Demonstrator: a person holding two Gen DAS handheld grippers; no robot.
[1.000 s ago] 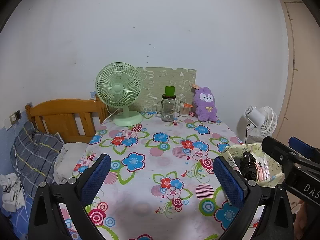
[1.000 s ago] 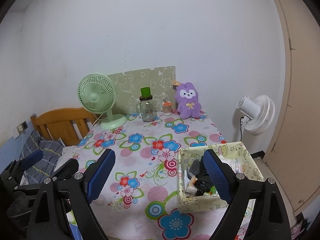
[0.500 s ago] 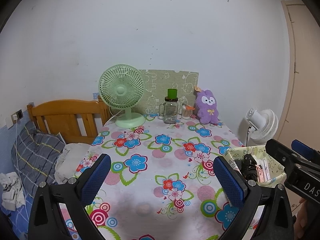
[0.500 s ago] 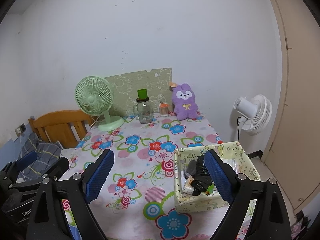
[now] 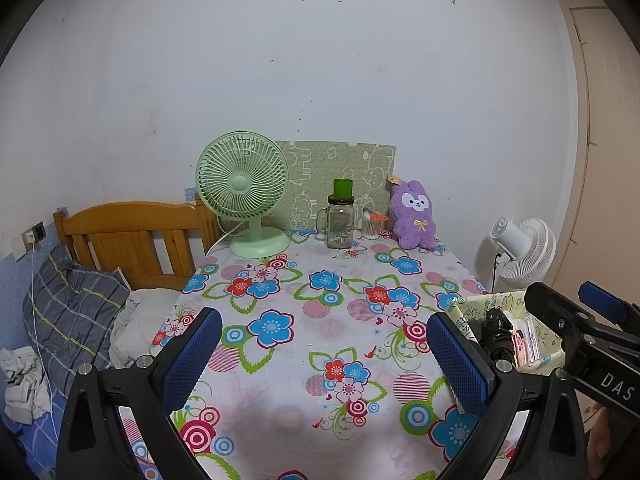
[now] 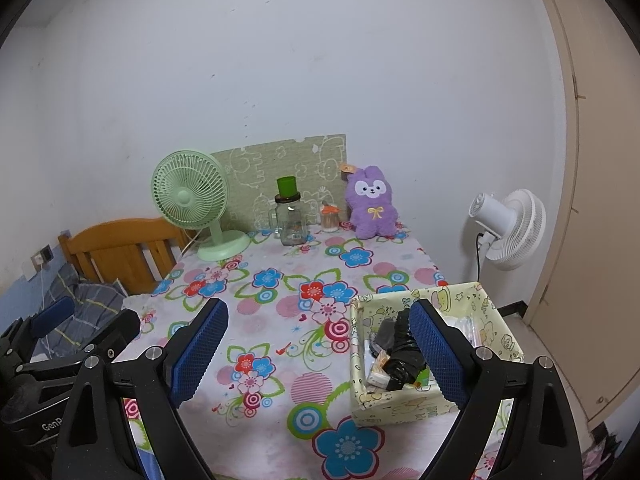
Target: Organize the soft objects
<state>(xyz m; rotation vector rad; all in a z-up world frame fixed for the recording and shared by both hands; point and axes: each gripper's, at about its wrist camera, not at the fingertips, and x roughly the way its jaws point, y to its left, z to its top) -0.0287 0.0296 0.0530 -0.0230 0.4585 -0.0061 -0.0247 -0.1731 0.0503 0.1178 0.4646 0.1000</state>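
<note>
Left wrist view shows my left gripper [image 5: 326, 356] spread wide, empty. My right gripper [image 6: 320, 354] gapes too, purple plush rabbit [image 6: 372, 202] well beyond.

White letters "DAS" stand on the black body of the right gripper [image 5: 600, 308], right of the left gripper's fingers. White letters "GenP", cut off, stand on the black body of the left gripper [image 6: 52, 320], left of the right gripper's fingers.
</note>
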